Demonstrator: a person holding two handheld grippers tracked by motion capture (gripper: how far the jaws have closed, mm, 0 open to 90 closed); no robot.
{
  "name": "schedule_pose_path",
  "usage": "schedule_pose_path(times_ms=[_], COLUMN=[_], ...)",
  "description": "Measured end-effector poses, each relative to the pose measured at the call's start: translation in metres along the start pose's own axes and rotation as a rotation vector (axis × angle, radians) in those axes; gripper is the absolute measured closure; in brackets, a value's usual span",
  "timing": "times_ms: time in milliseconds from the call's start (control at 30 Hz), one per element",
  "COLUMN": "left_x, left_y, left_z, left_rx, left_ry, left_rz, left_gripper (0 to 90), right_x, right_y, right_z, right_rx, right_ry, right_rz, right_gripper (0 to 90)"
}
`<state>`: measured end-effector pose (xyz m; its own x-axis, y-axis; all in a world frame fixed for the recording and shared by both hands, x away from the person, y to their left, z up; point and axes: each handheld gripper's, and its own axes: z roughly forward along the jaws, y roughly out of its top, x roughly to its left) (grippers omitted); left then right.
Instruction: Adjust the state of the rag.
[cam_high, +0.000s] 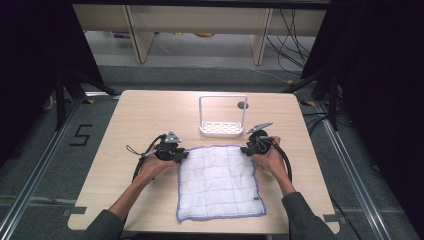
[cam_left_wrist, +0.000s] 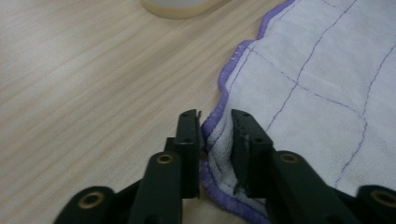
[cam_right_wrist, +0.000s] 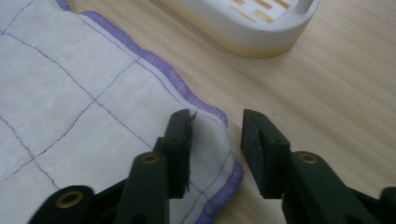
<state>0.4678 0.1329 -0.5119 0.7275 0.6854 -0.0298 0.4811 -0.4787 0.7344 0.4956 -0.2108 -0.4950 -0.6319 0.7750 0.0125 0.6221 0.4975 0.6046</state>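
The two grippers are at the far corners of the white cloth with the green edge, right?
Almost. The cloth is white, but its edge is purple, not green; both gripper views show the purple stitching up close. The rest holds: in the high view the left gripper and the right gripper sit at its two far corners.

A white cloth with purple stitched grid and purple hem lies spread flat on the table's near middle.
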Motion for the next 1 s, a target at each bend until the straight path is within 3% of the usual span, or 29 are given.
schedule_pose_path(times_ms=[133,233,500,633,667,700,733,767,867,900,967,1000], left_x=[-0.002,-0.001,0.003,0.007,0.008,0.009,0.009,0.010,0.012,0.012,0.009,0.008], left_y=[0.000,0.001,0.003,0.009,0.015,0.018,0.018,0.024,0.034,0.036,0.038,0.038], left_z=[0.001,-0.001,-0.004,-0.007,-0.007,-0.008,-0.008,-0.010,-0.018,-0.022,-0.030,-0.035], left_rx=[0.002,-0.012,-0.041,-0.059,-0.082,-0.092,-0.092,-0.095,-0.132,-0.142,-0.176,-0.166], left_ry=[0.000,0.004,0.029,0.030,0.041,0.035,0.035,0.047,0.046,0.049,0.051,0.044], left_rz=[0.037,0.032,0.031,0.036,0.035,0.030,0.030,0.047,0.036,0.038,0.022,0.050], left_gripper=[82.9,83.5,83.6,83.6,83.6,83.6,83.7,83.6,83.2,83.3,83.3,83.4], right_x=[-0.001,-0.002,-0.002,-0.004,-0.004,-0.004,-0.005,-0.005,-0.006,-0.007,-0.002,0.000], right_y=[-0.002,-0.001,0.001,0.005,0.006,0.008,0.009,0.011,0.016,0.018,0.020,0.020], right_z=[0.002,-0.001,-0.008,-0.016,-0.016,-0.021,-0.021,-0.024,-0.030,-0.034,-0.038,-0.044], right_rx=[-0.005,-0.001,-0.036,-0.047,-0.073,-0.059,-0.078,-0.082,-0.136,-0.129,-0.191,-0.176], right_ry=[0.030,0.048,0.054,0.046,0.036,0.050,0.049,0.055,0.058,0.058,0.068,0.075], right_rz=[-0.004,-0.002,0.005,-0.003,-0.014,-0.003,-0.019,-0.011,-0.021,-0.022,-0.013,-0.022], right_gripper=[77.4,83.9,85.5,85.8,85.8,85.8,85.9,85.9,85.9,85.9,85.9,85.9])
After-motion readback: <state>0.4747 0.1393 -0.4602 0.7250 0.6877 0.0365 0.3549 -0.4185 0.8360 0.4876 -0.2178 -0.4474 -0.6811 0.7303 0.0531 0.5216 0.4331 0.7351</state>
